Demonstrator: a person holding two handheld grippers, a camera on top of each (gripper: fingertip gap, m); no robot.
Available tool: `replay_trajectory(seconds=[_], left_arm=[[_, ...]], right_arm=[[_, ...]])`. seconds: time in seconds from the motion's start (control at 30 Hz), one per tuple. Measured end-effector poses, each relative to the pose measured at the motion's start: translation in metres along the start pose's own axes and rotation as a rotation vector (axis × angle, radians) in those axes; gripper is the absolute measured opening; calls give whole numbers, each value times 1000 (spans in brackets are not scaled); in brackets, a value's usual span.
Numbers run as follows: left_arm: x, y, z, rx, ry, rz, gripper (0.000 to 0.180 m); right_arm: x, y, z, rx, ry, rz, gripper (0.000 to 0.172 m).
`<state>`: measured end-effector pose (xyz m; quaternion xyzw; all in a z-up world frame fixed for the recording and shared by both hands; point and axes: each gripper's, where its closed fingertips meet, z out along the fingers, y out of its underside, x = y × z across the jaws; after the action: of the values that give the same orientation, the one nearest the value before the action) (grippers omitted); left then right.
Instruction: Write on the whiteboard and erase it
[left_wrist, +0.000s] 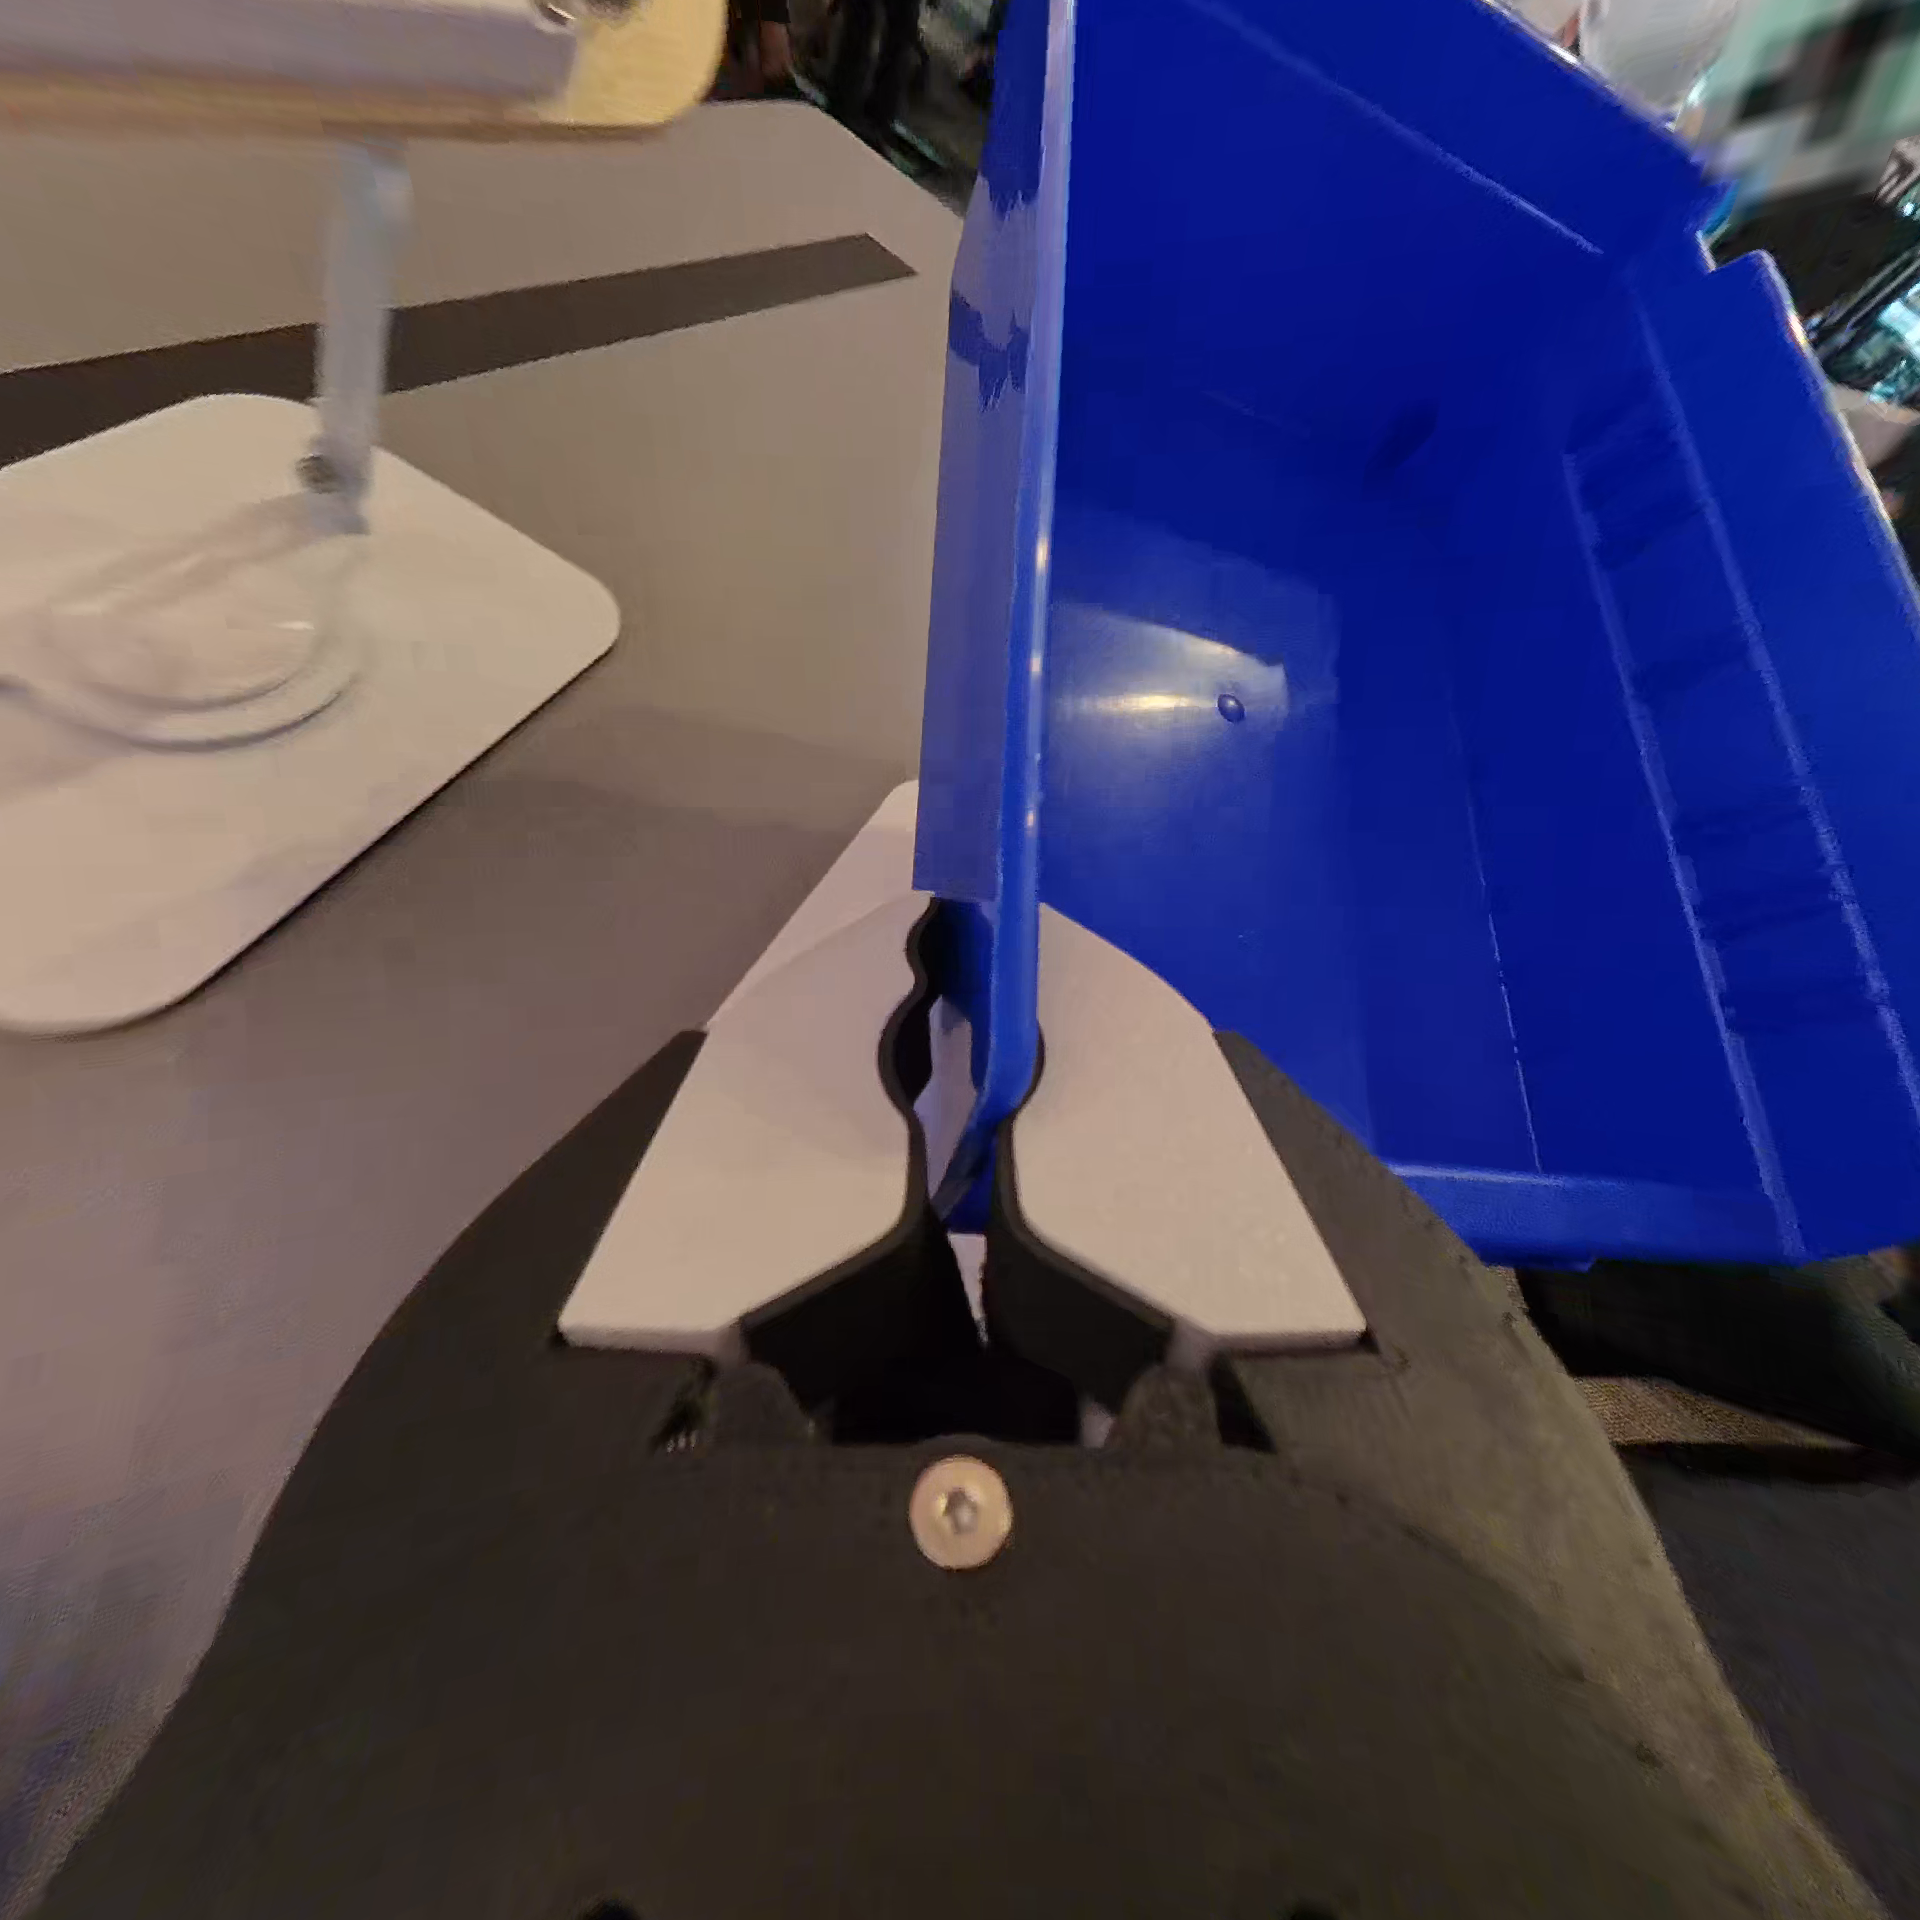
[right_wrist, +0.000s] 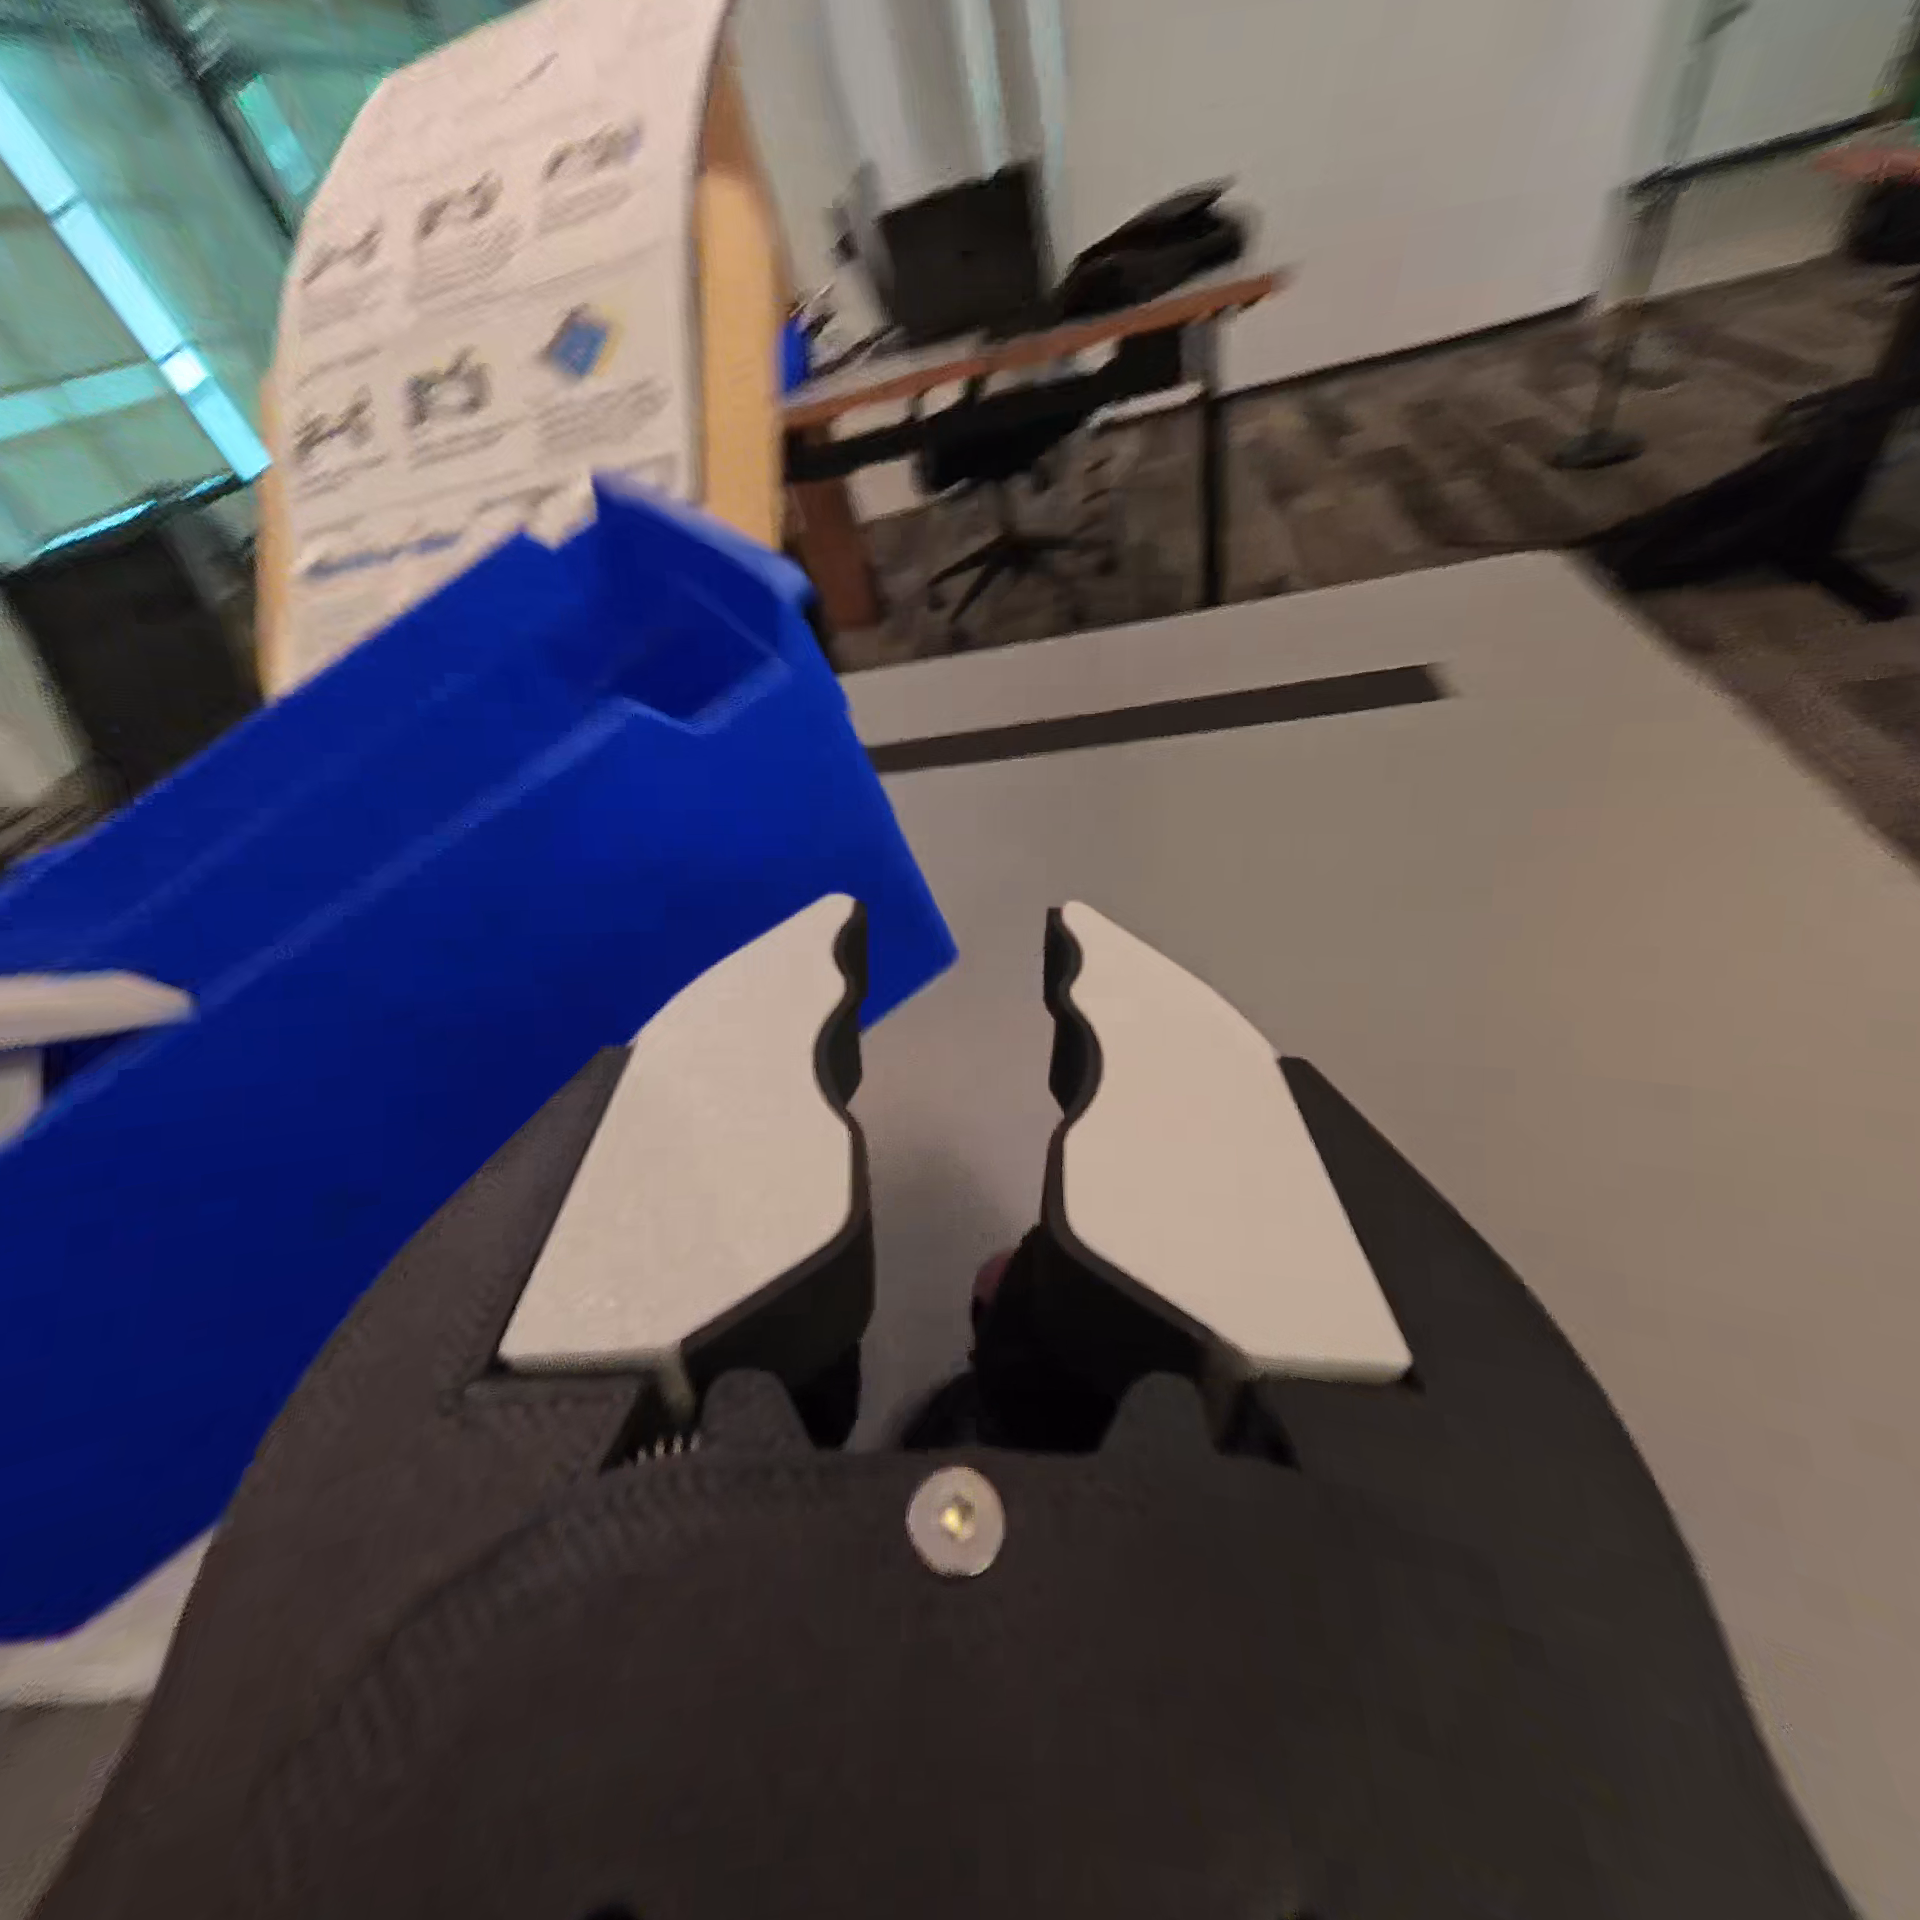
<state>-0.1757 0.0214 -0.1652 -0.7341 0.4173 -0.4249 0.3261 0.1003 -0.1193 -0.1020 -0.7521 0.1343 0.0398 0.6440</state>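
My left gripper (left_wrist: 971, 935) is shut on the side wall of a blue plastic bin (left_wrist: 1351, 623) and holds it tilted above the grey table (left_wrist: 675, 499). The bin looks empty inside. In the right wrist view the bin (right_wrist: 416, 935) fills the left side, with a finger of the left gripper (right_wrist: 83, 1008) at its edge. My right gripper (right_wrist: 951, 925) is open and empty over the table, just right of the bin's corner. A board with a wooden edge (left_wrist: 312, 62) stands on a white stand with a flat base (left_wrist: 260, 779). No marker or eraser shows.
A black strip (right_wrist: 1143, 717) runs across the table top. A wood-edged board with a printed sheet (right_wrist: 499, 312) stands behind the bin. Desks and chairs (right_wrist: 1039, 416) stand beyond the table's far edge. The table's right edge drops to carpet (right_wrist: 1818, 675). One gripper's finger ends stand about 30 cm off the other's.
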Motion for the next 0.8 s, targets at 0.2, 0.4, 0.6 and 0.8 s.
replay_trajectory(seconds=[0.2, 0.4, 0.6, 0.8], left_arm=[[-2, -24, 121, -23, -13, -40, 6], [-16, -36, 193, -14, -74, -117, 7], [-35, -29, 220, -29, -117, -191, 9], [-33, -28, 229, -12, -134, -189, 11]], right_arm=[[29, 12, -23, -8, 86, 6, 48], [10, 59, 6, -145, 84, -78, 73], [30, 80, 32, -217, 99, -27, 71], [23, 98, 49, -304, 73, -62, 68]])
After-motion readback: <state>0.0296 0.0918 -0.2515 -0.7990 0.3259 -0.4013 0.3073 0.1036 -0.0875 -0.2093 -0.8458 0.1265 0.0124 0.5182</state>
